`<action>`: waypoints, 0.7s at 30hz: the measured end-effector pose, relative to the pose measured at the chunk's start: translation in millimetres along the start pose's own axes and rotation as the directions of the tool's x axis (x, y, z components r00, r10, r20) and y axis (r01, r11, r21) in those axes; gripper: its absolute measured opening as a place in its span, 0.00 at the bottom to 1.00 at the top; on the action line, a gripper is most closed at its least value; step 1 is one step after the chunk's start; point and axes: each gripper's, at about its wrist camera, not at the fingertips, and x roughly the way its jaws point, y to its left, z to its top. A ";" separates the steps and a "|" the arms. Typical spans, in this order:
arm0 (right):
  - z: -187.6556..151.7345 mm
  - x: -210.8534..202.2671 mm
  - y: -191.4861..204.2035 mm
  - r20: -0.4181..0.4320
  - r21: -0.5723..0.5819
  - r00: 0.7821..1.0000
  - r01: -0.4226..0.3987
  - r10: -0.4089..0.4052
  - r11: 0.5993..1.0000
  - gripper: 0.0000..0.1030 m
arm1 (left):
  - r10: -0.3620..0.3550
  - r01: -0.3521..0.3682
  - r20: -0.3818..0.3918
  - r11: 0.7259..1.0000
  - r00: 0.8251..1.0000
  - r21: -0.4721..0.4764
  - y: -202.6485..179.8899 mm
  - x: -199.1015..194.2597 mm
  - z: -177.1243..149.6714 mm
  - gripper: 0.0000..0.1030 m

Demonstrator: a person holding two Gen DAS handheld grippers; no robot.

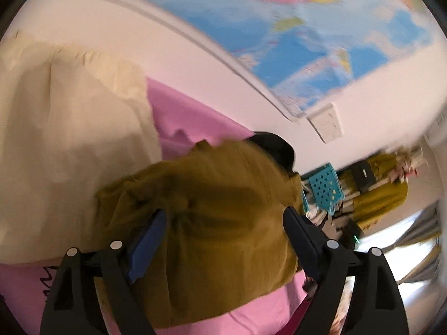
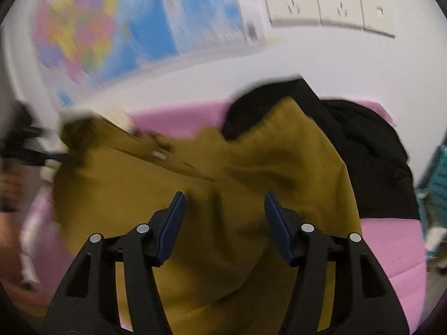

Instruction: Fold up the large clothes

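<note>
Both grippers wide, nothing held.
Left gripper [image 1: 223,223] and right gripper [image 2: 223,209] over mustard garment [image 2: 201,195] on pink sheet [image 2: 391,245].

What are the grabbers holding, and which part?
Nothing looks gripped: the left gripper and right gripper both stand open, with the mustard garment lying loose between their fingers.

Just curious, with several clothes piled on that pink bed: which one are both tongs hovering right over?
The mustard-yellow garment. It lies between the fingers of the open right tongs and left tongs; the black garment lies beyond it, the cream one off to the side.
</note>
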 end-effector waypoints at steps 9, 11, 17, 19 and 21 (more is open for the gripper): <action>30.9 -22.8 -17.7 0.110 -0.025 0.987 0.120 -0.117 0.992 0.65 | 0.221 -0.199 -0.021 0.909 0.975 0.366 -59.7 36.7 -22.9 0.80; 39.9 -6.0 -27.6 0.048 -0.037 0.984 0.176 -0.174 0.984 0.65 | 0.237 -0.208 -0.032 0.902 0.971 0.378 -60.6 51.9 -19.7 0.80; 47.3 34.7 -44.1 -0.102 -0.092 0.979 0.165 -0.174 0.982 0.00 | 0.310 -0.253 -0.090 0.887 0.947 0.386 -45.4 98.4 -15.5 0.75; 57.9 4.5 -68.1 0.014 0.063 0.997 0.077 -0.079 0.995 0.00 | 0.330 -0.274 -0.089 0.882 0.940 0.383 -38.0 103.5 -15.4 0.73; 65.6 -34.6 -103.8 0.179 0.227 0.984 -0.027 -0.014 0.974 0.00 | 0.335 -0.279 -0.086 0.881 0.938 0.382 -34.5 104.8 -15.9 0.71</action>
